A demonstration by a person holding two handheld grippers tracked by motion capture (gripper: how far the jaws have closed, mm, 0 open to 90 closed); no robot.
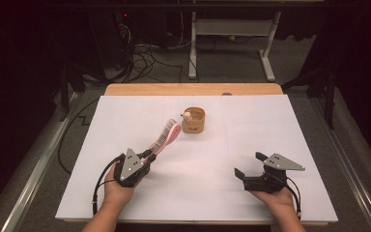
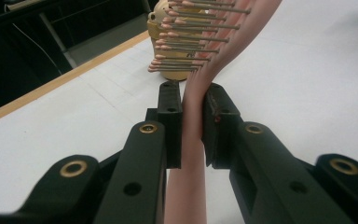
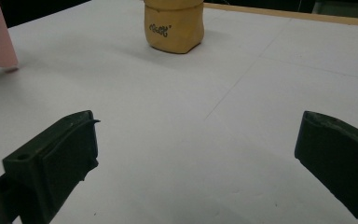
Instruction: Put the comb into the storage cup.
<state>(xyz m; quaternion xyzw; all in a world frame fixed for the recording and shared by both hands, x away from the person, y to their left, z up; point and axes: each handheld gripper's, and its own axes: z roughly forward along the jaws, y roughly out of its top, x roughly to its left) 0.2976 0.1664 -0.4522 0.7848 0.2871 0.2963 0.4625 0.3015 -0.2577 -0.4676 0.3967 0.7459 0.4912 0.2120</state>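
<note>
Pointing up and away toward the far side of the table, the pink hairbrush (image 1: 166,137) is being held by its handle in the left gripper (image 1: 148,155). In the left gripper view the two black jaws are being pressed tight on the pink handle, one on each side. The long line of the brush is being aimed almost straight at the little tan cup (image 1: 193,120), which is sitting near the bristly tip but is not being touched by it. A small round thing is being kept at the cup's rim; what it is cannot be told. The left hand is the nearer one to the cup, so a short push forward along the brush's own line is probably what is being called for next.

The right gripper (image 1: 250,166) is being held low over the table, well apart from the brush and the cup. Its jaws are being kept wide apart, and nothing is being held between them.

The white table top (image 1: 222,193) is being used as the work place, with a wooden edge at the far side. Behind it, a dark room with grey floor, cables and a white table frame is being shown.
</note>
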